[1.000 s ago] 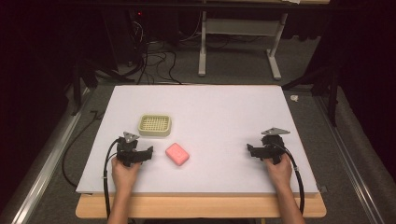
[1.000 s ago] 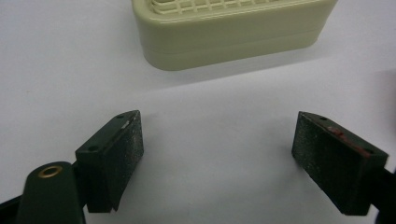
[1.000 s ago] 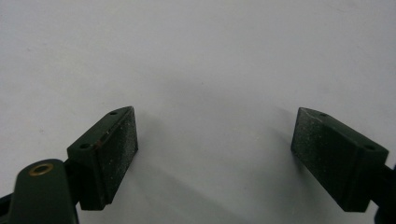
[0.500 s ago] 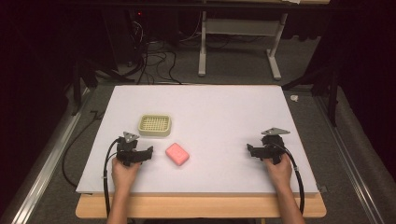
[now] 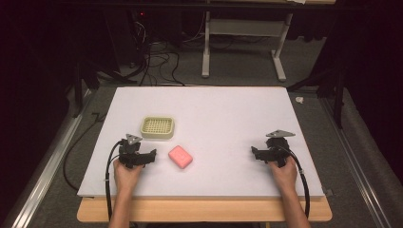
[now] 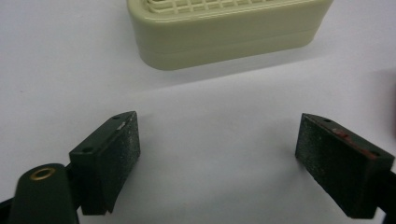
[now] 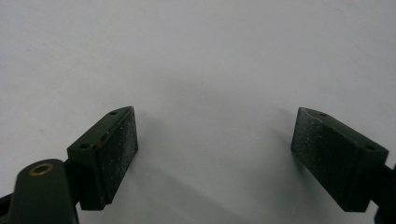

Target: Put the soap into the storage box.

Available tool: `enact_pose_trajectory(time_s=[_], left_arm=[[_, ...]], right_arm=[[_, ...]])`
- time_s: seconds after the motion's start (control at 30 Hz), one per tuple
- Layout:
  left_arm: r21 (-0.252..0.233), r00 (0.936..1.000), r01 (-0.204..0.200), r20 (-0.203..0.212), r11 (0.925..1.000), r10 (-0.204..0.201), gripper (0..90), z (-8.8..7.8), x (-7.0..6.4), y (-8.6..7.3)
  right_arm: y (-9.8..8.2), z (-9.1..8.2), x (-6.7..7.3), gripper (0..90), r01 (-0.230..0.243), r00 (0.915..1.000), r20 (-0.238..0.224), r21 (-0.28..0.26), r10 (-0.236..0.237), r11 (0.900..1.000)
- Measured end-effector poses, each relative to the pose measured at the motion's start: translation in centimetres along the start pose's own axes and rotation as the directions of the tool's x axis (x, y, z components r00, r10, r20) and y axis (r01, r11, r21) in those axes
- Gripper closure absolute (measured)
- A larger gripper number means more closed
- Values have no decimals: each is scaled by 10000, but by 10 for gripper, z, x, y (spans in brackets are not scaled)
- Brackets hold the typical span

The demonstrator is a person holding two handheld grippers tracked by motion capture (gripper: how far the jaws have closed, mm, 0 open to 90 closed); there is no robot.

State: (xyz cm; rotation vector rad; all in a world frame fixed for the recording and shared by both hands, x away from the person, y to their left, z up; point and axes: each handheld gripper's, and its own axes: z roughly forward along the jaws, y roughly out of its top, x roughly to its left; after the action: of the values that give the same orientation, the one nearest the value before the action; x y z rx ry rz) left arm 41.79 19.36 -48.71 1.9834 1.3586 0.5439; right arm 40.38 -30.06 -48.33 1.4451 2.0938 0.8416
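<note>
A cream soap dish (image 5: 157, 127) with a grid top sits on the white table (image 5: 214, 114), left of centre. A pink soap bar (image 5: 180, 156) lies just in front and to the right of it. My left gripper (image 5: 135, 154) rests on the table near the front left, open and holding nothing, a short way left of the soap. In the left gripper view the soap dish (image 6: 224, 30) stands just beyond the open left gripper (image 6: 219, 154). My right gripper (image 5: 268, 153) rests near the front right, open and holding nothing. The right gripper (image 7: 215, 149) has bare table between its pads.
The table's front edge (image 5: 204, 195) runs just behind both hands. Cables (image 5: 157, 61) and a metal stand (image 5: 240, 47) lie on the dark floor beyond the far edge. A rail (image 5: 47, 156) runs along the left side.
</note>
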Motion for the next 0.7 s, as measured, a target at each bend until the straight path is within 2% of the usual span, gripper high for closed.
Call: enact_pose_trajectory(time_s=[0.43,0.47,0.7], left_arm=[[-345,9977,-209,632,9992,230,104,-11,-9,6],[-451,9958,-209,878,9988,248,97,-14,-11,6],[-541,9923,-337,1173,9980,399,81,-19,-19,7]], right_arm=[[0,0,0,151,2,10000,-3,-1,-2,10000],[0,0,0,151,3,10000,1,-1,-3,10000],[0,0,0,151,5,10000,-5,-2,-5,10000]])
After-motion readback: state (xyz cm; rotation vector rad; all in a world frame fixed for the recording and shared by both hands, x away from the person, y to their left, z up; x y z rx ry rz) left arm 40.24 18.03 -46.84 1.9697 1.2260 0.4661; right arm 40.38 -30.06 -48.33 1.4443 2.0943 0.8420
